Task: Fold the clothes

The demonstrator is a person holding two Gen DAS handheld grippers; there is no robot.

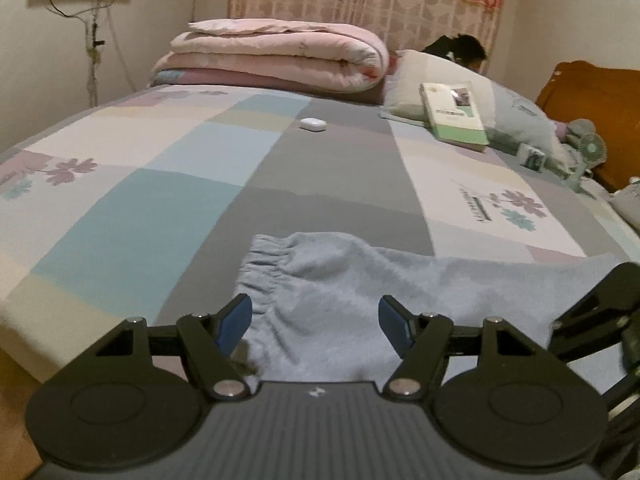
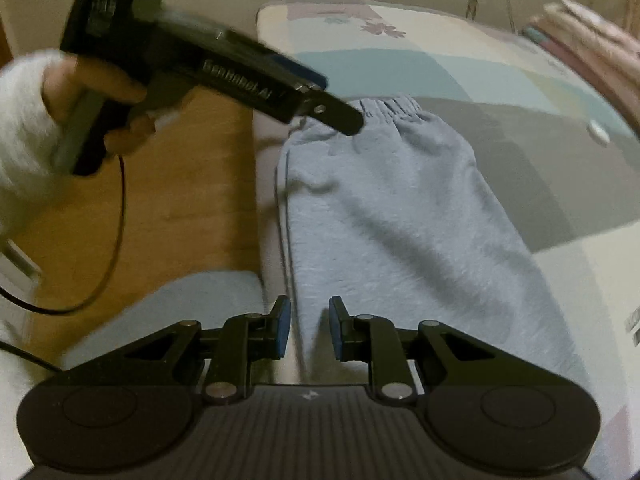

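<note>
My right wrist view is smeared with motion blur, so the bed's [image 2: 400, 56] far edge and the pink pile at its right margin are hard to make out. The grey trousers' [image 2: 384, 200] lower legs are cut off below the frame; in my left view only the elastic waistband end [image 1: 272, 256] shows, the rest hidden under my tool. The trousers lie flat along the bed's near edge, waistband away from my right camera.

My left hand-held gripper [image 1: 316, 324] is spread wide above the waistband, nothing between the pads. My right hand-held gripper [image 2: 306, 328] has its pads close together with a narrow gap, and I see the fabric only beyond them, not pinched. From the right camera I see the hand [image 2: 88, 92] in a white sleeve [image 2: 20, 128] holding the left tool over the waistband.

Further up the bed: a folded pink quilt [image 1: 276, 56], a pillow [image 1: 440, 80] with a book [image 1: 456, 114] leaning on it, a small white case [image 1: 313, 123], a little fan [image 1: 591, 148]
</note>
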